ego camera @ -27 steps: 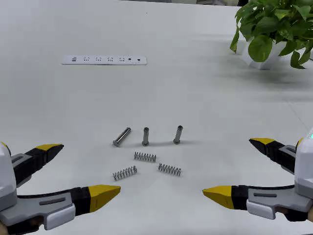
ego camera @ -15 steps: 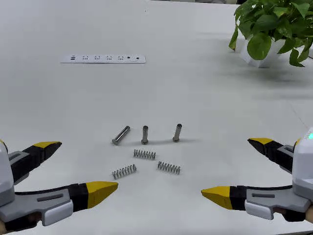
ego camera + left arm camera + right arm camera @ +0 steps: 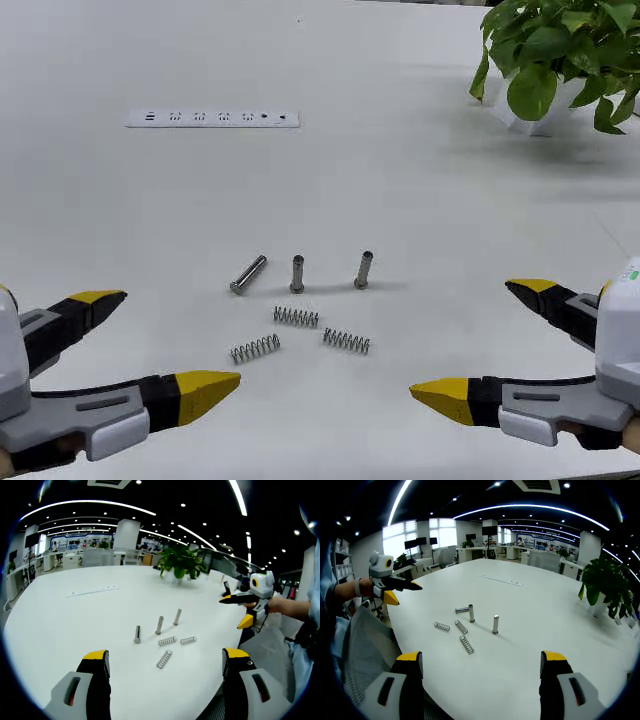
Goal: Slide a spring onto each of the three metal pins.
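Holding station, the left tool [image 3: 168, 340] and right tool [image 3: 472, 340] have barely shifted since a moment ago. Both stand wide open and empty, low on either side of the work. Ahead of them and between them on the worktop [image 3: 420, 200], the pins [image 3: 297, 273] sit in a row of three, the one nearest the left tool apparently lying flat. The springs [image 3: 296, 317] lie loose just nearer the tools. Nothing has been touched, so no spring is threaded and the task is at its very start.
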The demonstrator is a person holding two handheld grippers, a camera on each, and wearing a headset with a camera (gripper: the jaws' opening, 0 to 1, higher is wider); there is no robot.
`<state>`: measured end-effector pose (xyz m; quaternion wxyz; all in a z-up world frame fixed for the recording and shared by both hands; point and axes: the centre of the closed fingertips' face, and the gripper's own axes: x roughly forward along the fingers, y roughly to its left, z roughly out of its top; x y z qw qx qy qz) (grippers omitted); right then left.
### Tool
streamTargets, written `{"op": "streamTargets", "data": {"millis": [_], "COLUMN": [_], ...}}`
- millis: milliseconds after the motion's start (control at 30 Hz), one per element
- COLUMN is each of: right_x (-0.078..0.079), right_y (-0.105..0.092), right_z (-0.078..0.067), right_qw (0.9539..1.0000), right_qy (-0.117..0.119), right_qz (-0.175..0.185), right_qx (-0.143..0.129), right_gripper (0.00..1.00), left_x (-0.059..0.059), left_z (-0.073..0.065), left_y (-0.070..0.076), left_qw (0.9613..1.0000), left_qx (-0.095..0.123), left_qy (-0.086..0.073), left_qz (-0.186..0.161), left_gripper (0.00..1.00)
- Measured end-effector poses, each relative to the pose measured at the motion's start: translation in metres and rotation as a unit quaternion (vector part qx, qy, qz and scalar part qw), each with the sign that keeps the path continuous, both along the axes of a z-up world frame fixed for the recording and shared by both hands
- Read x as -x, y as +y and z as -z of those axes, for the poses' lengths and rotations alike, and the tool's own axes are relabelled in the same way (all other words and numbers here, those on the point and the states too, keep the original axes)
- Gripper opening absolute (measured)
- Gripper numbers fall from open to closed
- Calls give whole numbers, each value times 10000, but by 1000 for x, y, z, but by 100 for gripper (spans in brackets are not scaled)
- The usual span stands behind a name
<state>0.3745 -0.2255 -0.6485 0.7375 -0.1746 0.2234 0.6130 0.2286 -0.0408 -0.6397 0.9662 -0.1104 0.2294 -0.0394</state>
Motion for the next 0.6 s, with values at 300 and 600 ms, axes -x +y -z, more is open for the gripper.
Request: {"op": "streamTargets", "data": {"millis": [300, 600], "right_x": [-3, 0], "right_y": [-3, -3], "right_z": [1, 1], "right_qw": [10000, 10000], "right_qy": [-14, -1], "right_qz": [52, 73], "right_qx": [-28, -34], "right_gripper": [99, 99], "left_x": [-10, -28], "left_z": [1, 1], "left_y": [7, 12], "left_qw": [9999, 9993], "left_qx": [-46, -119], "left_qy": [91, 279], "left_qz": [60, 217], "left_gripper": [93, 91]}}
